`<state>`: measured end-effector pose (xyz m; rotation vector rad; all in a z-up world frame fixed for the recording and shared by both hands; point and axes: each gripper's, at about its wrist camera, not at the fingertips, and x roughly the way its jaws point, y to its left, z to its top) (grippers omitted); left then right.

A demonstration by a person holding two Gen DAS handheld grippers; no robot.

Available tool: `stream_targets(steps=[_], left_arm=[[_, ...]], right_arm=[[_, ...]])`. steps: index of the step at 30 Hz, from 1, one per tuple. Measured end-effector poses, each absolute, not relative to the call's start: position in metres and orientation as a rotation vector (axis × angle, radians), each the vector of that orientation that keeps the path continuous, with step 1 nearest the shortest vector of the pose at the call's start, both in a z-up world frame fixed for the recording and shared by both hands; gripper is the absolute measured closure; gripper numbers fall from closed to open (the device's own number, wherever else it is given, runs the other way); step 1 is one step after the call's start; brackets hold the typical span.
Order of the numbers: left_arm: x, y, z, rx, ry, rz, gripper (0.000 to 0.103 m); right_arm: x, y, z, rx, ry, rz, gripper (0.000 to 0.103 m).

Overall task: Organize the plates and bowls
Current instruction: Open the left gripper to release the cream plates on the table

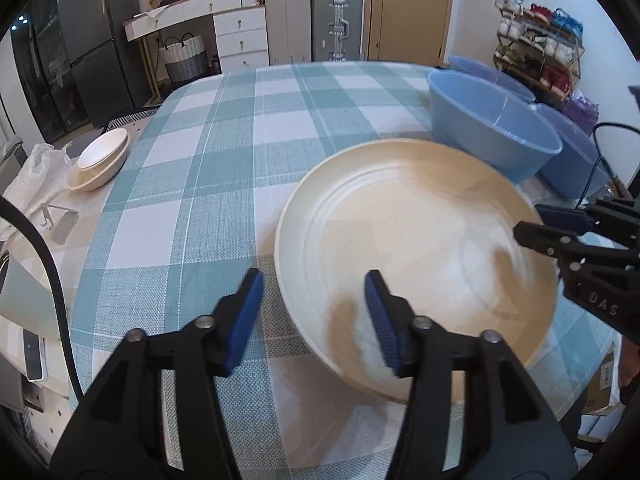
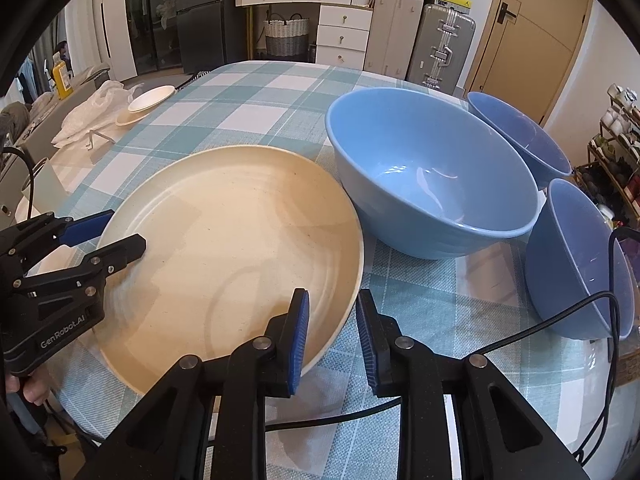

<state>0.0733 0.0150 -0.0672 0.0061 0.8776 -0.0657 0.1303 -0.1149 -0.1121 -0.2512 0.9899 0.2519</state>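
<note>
Checked teal-and-white tablecloth [image 2: 260,96] covers the table. Cream plate [image 2: 224,248] sits near the front edge; left gripper [image 1: 314,320] and right gripper [image 2: 332,340] both gape wide, each straddling its rim. Behind: three empty blue bowls [image 2: 432,176], suitcases [image 2: 440,48], drawers.

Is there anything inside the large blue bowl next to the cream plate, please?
No, the large blue bowl shows only its bare glossy inside in the right wrist view.

Plate [image 2: 224,248] left of three bowls [image 2: 432,176]
</note>
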Motion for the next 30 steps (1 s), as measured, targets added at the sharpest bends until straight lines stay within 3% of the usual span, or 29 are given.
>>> stream_targets(steps=[2,5,12,15,18,23,30], left_arm=[[0.069,0.016,-0.058,-0.011,0.853,-0.075,0.029],[0.064,0.017,-0.044,-0.014,0.816,-0.083,0.028],[0.051,0.016,-0.018,-0.054,0.775,-0.112,0.023],[0.042,0.008,-0.008,-0.033,0.747,-0.125,0.018],[0.034,0.003,0.001,-0.037,0.724,-0.143,0.002],[0.027,-0.005,0.014,-0.033,0.704,-0.147,0.002],[0.019,-0.015,0.037,-0.033,0.678,-0.159,0.002]], right_arm=[[0.128,-0.115,-0.107,-0.243,0.981,0.27,0.071],[0.122,-0.115,-0.095,-0.216,0.953,0.301,0.051],[0.108,-0.118,-0.067,-0.167,0.887,0.36,0.025],[0.102,-0.124,-0.056,-0.141,0.866,0.369,0.02],[0.098,-0.131,-0.044,-0.121,0.85,0.36,0.018],[0.09,-0.142,-0.025,-0.109,0.808,0.351,0.006],[0.077,-0.168,0.007,-0.074,0.752,0.343,0.001]])
